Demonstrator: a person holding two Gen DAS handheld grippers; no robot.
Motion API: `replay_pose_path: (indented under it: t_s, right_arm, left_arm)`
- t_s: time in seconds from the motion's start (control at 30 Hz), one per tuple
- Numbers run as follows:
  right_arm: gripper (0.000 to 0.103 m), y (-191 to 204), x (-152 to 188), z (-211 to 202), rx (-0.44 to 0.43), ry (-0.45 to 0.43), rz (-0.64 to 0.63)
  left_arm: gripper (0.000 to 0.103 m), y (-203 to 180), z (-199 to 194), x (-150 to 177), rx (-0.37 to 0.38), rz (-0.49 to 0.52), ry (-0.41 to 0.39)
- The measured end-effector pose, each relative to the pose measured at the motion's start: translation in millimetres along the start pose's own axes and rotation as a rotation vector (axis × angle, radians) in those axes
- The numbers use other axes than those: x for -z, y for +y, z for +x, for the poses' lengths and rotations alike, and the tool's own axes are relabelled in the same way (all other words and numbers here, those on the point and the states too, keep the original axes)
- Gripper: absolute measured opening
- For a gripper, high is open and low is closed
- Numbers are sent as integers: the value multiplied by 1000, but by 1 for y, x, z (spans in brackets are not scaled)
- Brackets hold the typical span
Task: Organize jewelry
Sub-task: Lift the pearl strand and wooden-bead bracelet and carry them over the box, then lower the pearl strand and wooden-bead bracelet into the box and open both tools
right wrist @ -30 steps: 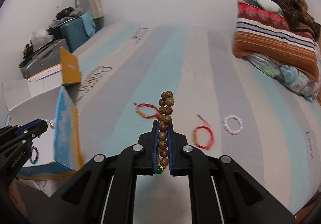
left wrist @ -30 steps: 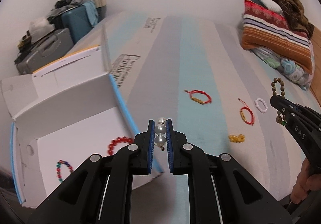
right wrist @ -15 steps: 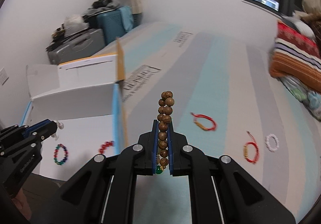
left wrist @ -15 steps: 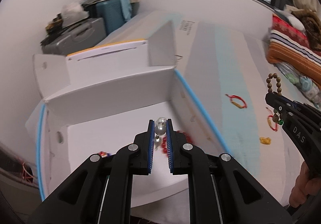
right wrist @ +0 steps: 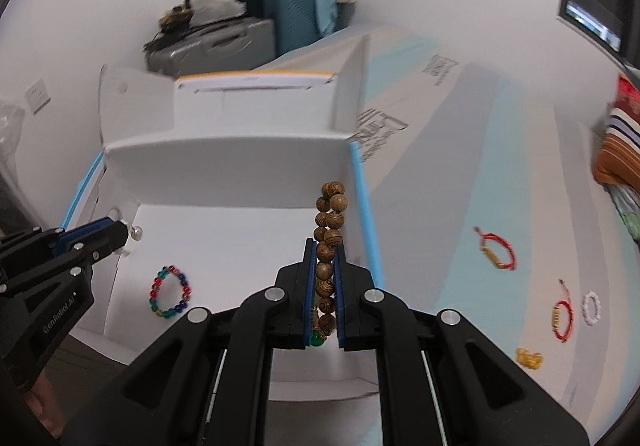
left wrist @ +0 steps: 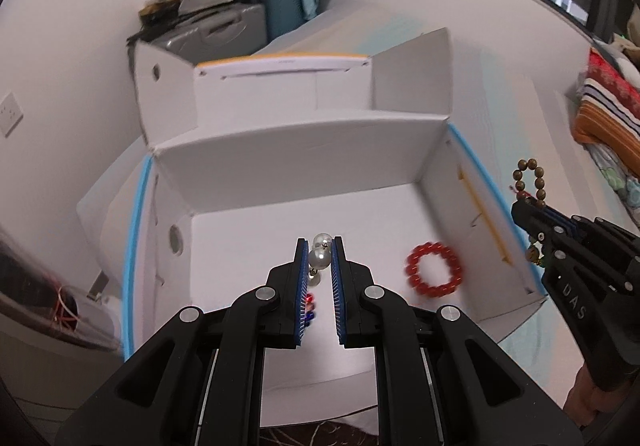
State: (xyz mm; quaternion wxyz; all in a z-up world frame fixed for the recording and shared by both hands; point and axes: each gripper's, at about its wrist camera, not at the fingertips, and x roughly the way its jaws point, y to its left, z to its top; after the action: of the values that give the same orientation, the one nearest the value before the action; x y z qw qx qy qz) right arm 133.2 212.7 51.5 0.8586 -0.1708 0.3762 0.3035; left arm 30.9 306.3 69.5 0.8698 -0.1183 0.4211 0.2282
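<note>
My left gripper (left wrist: 319, 246) is shut on a pearl piece (left wrist: 319, 257) and holds it over the open white box (left wrist: 304, 150). A red bead bracelet (left wrist: 434, 274) lies on the box floor to its right. My right gripper (right wrist: 324, 246) is shut on a wooden bead bracelet (right wrist: 329, 230) above the box's right side; it shows at the right of the left wrist view (left wrist: 532, 182). A multicoloured bead bracelet (right wrist: 170, 292) lies in the box. The left gripper also shows in the right wrist view (right wrist: 120, 236).
On the striped bed (right wrist: 460, 166) lie two red cord bracelets (right wrist: 496, 248) (right wrist: 560, 316), a white bead bracelet (right wrist: 592, 308) and a yellow piece (right wrist: 529, 358). Suitcases (left wrist: 224, 26) stand behind the box. Folded blankets (left wrist: 608, 114) lie at the right.
Both grippers have swung left from over the bed to over the white box, still holding their pieces. The box now fills the middle of both views.
</note>
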Motion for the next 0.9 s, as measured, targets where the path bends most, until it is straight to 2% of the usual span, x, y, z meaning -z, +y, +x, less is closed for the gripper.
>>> replay_pose_path:
  t_s: [0.23,0.33,0.47,0.67,0.9]
  right_arm:
    - [7,21,3,29,-20,72,-40]
    - [7,27,4,45,-28,129,-46]
    - [7,30,9,61,-24,185,-52]
    - [7,35,16,81,-24,269,-67]
    - [7,41,23,88,-28,282,-74]
  left_arm:
    - [11,25,14,7,-19,-38,43]
    - [11,29,20,10,-27,-46,59]
    - [11,33,35,15,-6,-61,107]
    - [11,40,57,22,-19,-77,166]
    - [11,43,69,29,-14,-88,207]
